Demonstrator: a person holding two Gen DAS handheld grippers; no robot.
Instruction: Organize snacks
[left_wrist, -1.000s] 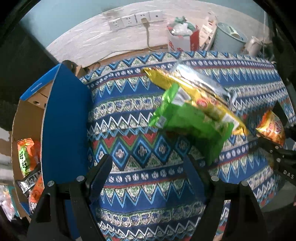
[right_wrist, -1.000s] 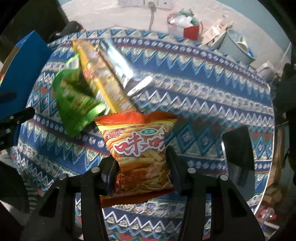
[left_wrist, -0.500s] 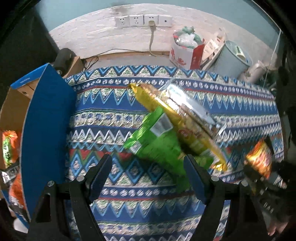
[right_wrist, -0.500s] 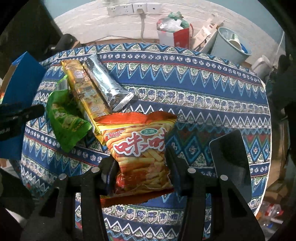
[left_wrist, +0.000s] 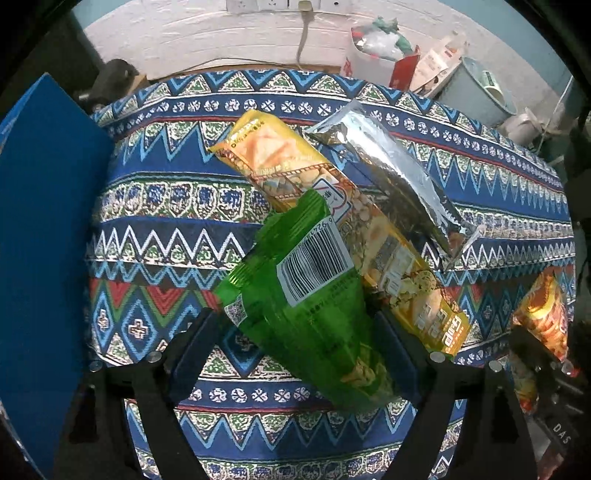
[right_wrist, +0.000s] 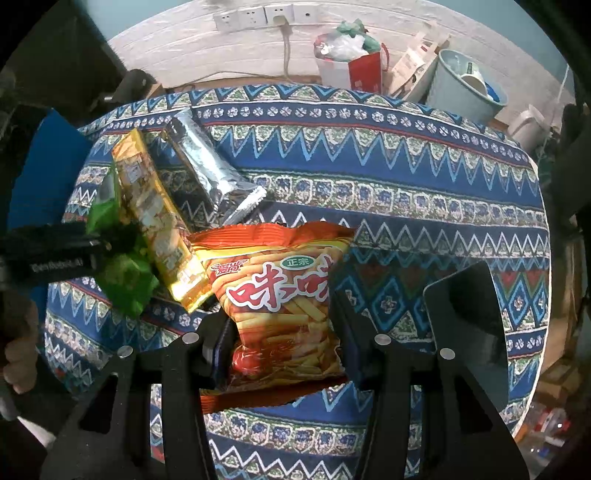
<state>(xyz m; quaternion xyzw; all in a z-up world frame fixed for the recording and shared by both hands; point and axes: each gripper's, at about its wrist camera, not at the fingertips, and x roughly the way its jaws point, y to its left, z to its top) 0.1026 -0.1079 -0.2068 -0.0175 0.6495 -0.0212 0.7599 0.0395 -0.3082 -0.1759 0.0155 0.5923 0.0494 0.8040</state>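
Across the middle of the left wrist view, a green snack bag (left_wrist: 314, 314) lies on the patterned cloth of the desk (left_wrist: 166, 236), its lower half between the fingers of the left hand-held gripper (left_wrist: 295, 339). Over the last second this gripper has come down over the bag, which sat further up the frame before and now fills the gap; its jaws have just been opening wider and stand well apart on either side of the bag, with the right pad close against the bag's edge and no squeeze showing. That reads as the approach to a pick, with the closing not yet done.

Partly under the green bag's upper right edge lies a long yellow cracker pack (left_wrist: 332, 229), and beside that, toward the upper right, a silver packet (left_wrist: 388, 173). Both rest on the cloth.

Low in the centre of the right wrist view, the right hand-held gripper (right_wrist: 280, 325) has its jaws closed partway on an orange bag of potato sticks (right_wrist: 280, 291), pinching the bag's lower part on both sides; it has kept that hold unchanged. The bag appears lifted clear of the cloth.

Along the left edge of the left wrist view stands the blue wall of a cardboard box (left_wrist: 48, 221). Its inside is out of sight now, so its contents cannot be told.
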